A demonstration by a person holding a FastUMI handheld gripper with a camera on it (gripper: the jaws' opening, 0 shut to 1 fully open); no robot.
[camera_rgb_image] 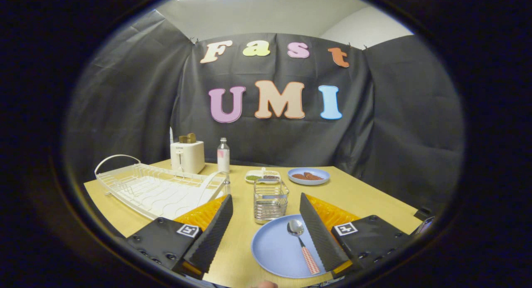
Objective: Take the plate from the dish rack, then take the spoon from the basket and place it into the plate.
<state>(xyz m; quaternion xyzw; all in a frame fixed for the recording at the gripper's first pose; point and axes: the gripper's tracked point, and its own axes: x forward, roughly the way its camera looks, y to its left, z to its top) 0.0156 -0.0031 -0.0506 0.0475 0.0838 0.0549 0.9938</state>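
Holding the gripper (266, 205) wide open, you kept its ribbed black fingers (212, 234) around nothing. Its square black-and-white marker (188, 230) carried a pattern, no readable words. Your spoon (302, 245), shiny bowl and checked red-white handle, lay inside the round, smooth blue plate (276, 248), just before the wire basket (270, 200). The white wire dish rack (160, 190) stood empty.
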